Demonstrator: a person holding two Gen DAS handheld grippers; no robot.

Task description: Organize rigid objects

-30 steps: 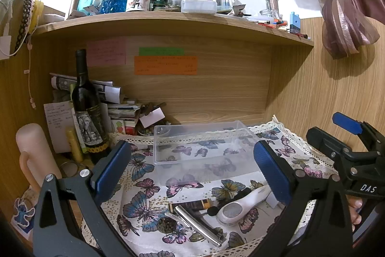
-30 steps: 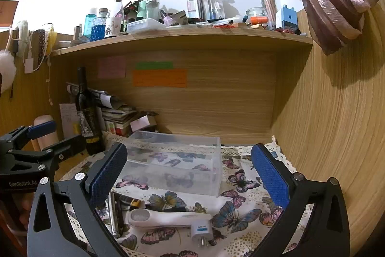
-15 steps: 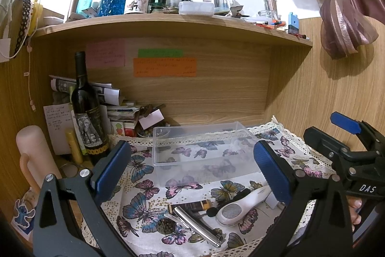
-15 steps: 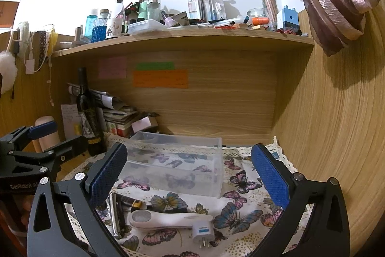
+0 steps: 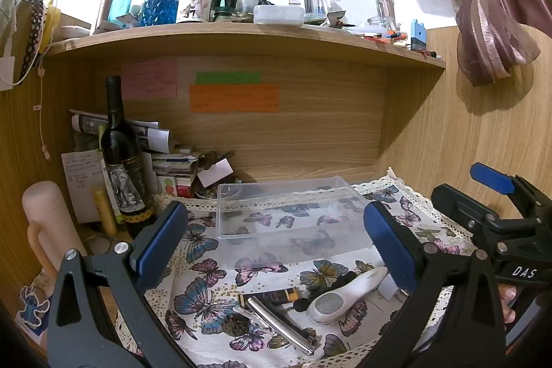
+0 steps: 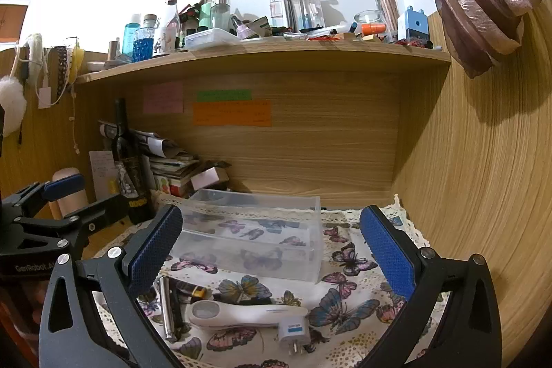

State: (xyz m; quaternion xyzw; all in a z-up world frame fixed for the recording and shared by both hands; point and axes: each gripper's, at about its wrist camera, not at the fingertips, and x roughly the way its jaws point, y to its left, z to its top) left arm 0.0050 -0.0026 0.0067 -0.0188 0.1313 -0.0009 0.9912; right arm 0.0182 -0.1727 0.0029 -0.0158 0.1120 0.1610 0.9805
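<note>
The left hand-held gripper [image 5: 276,240] is held with its jaws spread wide and nothing between them; the right hand-held gripper [image 6: 272,244] is likewise spread and empty. Both are seen above a butterfly-print cloth [image 5: 203,299] laid on the table.

A clear plastic box [image 5: 286,212] stands on the cloth toward the back wall, and only the cloth pattern can be made out through its walls. In front of it, close together, lie a white handheld device [image 6: 241,312] with a round window, a white plug adapter [image 6: 291,333] just beside the device's end, a metal rod [image 5: 279,321] and a dark tube with a gold band [image 5: 272,295]. In the right wrist view the tube is largely hidden behind the left finger of the gripper, and the plug is partly cut off by a finger in the left wrist view.

A wine bottle [image 5: 124,161] stands upright at the left, in front of stacked papers that are hard to make out. Writing on the sticky notes [image 5: 234,97] is blurred.
</note>
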